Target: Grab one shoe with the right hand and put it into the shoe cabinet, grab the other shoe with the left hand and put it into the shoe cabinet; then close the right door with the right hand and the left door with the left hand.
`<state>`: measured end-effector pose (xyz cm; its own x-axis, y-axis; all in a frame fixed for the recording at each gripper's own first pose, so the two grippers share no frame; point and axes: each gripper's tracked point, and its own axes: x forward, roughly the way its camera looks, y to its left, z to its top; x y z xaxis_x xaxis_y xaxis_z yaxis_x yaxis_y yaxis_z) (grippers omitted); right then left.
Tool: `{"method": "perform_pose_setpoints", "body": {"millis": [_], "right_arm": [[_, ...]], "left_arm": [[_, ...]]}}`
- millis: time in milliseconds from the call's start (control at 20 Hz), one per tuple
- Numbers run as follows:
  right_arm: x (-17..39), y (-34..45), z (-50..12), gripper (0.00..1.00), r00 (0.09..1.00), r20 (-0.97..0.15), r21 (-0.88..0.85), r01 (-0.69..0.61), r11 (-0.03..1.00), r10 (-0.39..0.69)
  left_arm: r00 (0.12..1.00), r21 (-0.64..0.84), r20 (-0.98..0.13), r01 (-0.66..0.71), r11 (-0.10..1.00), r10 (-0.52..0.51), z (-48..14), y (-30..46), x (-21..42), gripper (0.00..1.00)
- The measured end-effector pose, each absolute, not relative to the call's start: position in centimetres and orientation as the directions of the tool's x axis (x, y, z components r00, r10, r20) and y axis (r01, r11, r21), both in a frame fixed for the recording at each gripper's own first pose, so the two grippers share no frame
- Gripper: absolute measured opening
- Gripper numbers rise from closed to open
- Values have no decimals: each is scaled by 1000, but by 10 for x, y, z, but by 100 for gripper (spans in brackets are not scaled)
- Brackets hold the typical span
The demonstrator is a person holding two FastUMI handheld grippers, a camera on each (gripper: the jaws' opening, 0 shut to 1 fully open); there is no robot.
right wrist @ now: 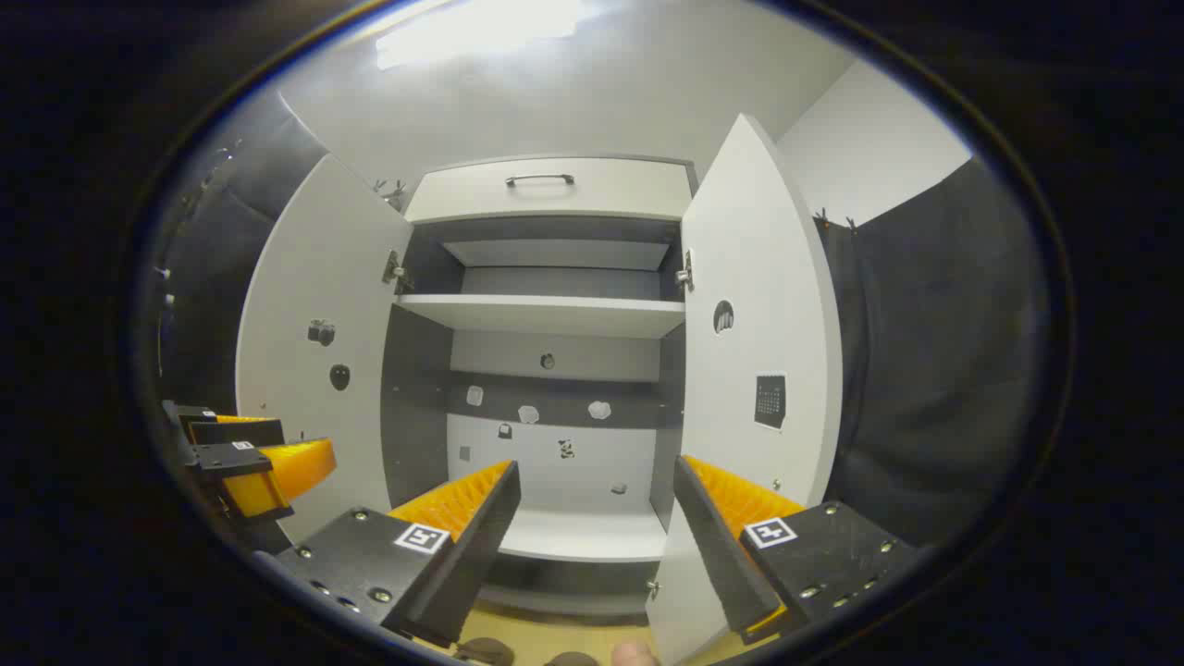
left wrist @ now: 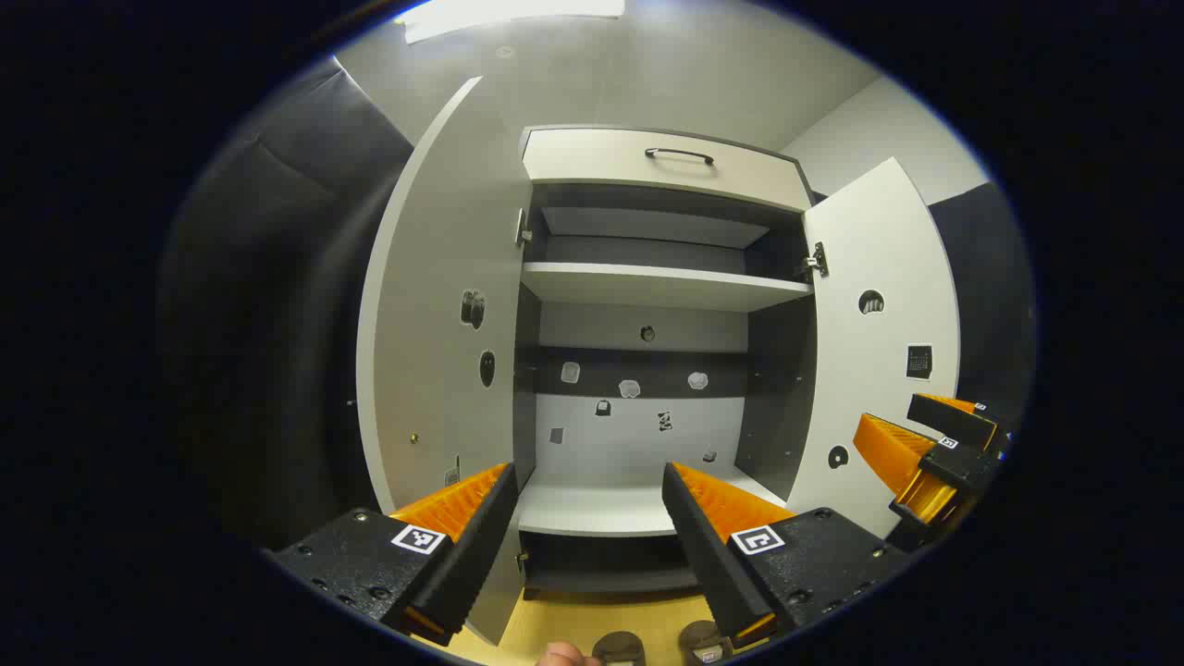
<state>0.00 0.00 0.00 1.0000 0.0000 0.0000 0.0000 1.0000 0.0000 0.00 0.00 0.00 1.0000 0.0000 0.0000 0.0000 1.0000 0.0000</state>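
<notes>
Pale walls and dark cloth close in the booth around the shoe cabinet [left wrist: 638, 398], which stands with both doors swung wide: the left door [left wrist: 435, 314] and the right door [left wrist: 879, 342] each angle outward, and the shelves [left wrist: 661, 285] inside look bare. At the lower edge of the left gripper view, the two shoes [left wrist: 661, 645] sit side by side on the yellowish floor [left wrist: 573, 624] just in front of the cabinet, barely in sight. Both tools hang above them with nothing held: the left gripper [left wrist: 587, 527] has its jaws spread wide, and the right gripper [right wrist: 597, 532] is just as wide. So the first grab is not yet made. The risk, as I judge it, lies in how low and close the shoes are: a reach made from here drops almost straight down, so a finger could land on a shoe's rim rather than around it and tip it. The open right door stands close beside the right gripper and could be knocked.
</notes>
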Motion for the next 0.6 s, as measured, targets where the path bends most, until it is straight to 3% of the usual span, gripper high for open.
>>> {"method": "perform_pose_setpoints", "body": {"millis": [600], "right_arm": [[-5, 1, -1, 97, 1000, -3, -5, -7, 1000, 7]], "left_arm": [[1000, 0, 7, -1, 1000, 1, 2, 2, -7, 96]]}}
